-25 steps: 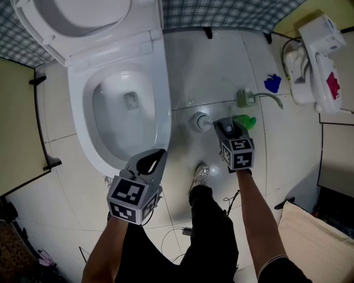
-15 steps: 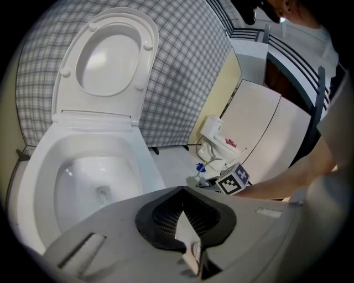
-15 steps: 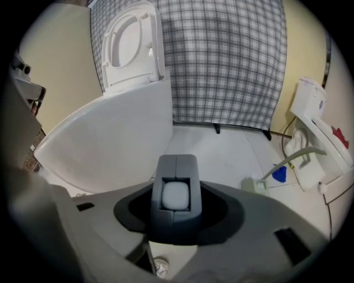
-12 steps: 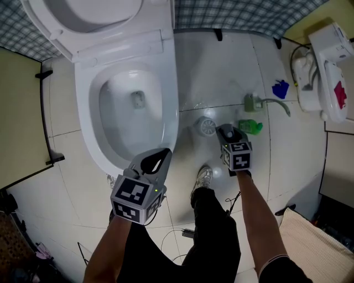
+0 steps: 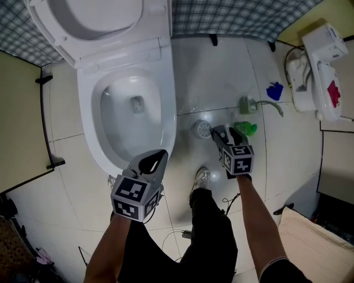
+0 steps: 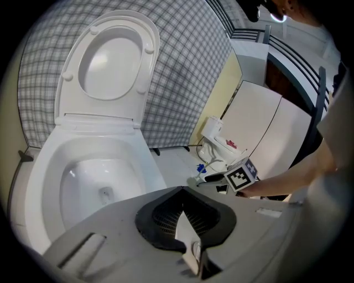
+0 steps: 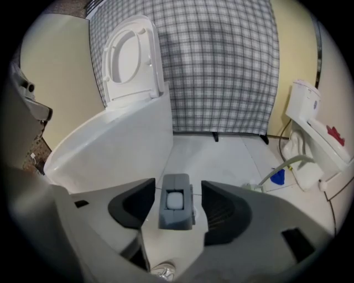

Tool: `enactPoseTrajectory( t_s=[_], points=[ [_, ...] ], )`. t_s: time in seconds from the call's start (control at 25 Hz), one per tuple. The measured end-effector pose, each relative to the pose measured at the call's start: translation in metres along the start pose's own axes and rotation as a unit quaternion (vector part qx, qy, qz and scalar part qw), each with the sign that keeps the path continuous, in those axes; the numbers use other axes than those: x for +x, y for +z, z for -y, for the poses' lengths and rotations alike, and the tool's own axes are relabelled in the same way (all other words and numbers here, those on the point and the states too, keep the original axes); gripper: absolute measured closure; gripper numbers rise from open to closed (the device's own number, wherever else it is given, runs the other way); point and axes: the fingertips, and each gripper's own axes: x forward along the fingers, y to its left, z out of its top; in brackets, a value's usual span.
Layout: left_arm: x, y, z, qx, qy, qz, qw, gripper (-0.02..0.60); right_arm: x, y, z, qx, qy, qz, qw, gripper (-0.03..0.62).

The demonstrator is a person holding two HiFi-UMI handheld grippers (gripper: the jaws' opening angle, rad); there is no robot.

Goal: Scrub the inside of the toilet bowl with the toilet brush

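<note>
The white toilet bowl [image 5: 131, 113] stands with its lid [image 5: 105, 16] raised. To its right, on the floor, is the round white brush holder [image 5: 202, 130]. The toilet brush's grey handle end [image 7: 176, 218] stands between the jaws of my right gripper [image 7: 176, 194]. Those jaws are opening and the pads are clear of the handle on both sides. From the head view, my right gripper [image 5: 225, 134] hovers just right of the holder. My left gripper [image 5: 152, 162] is shut and holds nothing, above the bowl's front rim; its closed pads [image 6: 185, 213] point at the bowl [image 6: 94, 177].
A green bottle [image 5: 246, 128], a grey fitting with a hose [image 5: 247, 103] and a blue object [image 5: 274, 90] lie on the tiles right of the holder. A white appliance [image 5: 321, 72] stands at the far right. The person's shoe [image 5: 201, 178] is below the holder.
My right gripper's jaws have spread apart around the brush handle. The left gripper has stayed over the bowl's front rim.
</note>
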Motion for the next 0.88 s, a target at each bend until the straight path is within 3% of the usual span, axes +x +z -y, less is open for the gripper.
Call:
enactPoseTrajectory(
  t_s=[0.2,0.4,0.48,0.52,0.6,0.76,0.88],
  points=[
    [-0.030,0.034,0.013,0.015,-0.013,0.014,0.9997,0.574,-0.079,0.068,-0.019,-0.003,0.003,0.060,0.998,0.316],
    [-0.084,0.110,0.023,0.043,-0.007,0.046,0.9980,0.574,-0.189,0.183,-0.062,-0.045,0.014,0.137,0.989,0.318],
    [-0.119,0.145,0.034,0.068,0.007,0.069,0.9953,0.574,-0.238,0.222,-0.085,-0.073,0.016,0.159,0.984,0.393],
    [-0.138,0.160,0.041,0.081,0.013,0.079,0.9934,0.574,-0.262,0.238,-0.096,-0.086,0.016,0.168,0.982,0.449],
    [-0.172,0.194,0.050,0.106,0.024,0.104,0.9887,0.574,-0.303,0.276,-0.121,-0.104,0.027,0.196,0.975,0.497],
    [-0.233,0.275,0.061,0.158,0.043,0.165,0.9725,0.574,-0.366,0.362,-0.174,-0.123,0.087,0.273,0.950,0.497],
    [-0.279,0.313,0.078,0.172,0.054,0.204,0.9623,0.574,-0.411,0.396,-0.209,-0.133,0.120,0.309,0.934,0.497]
  ],
)
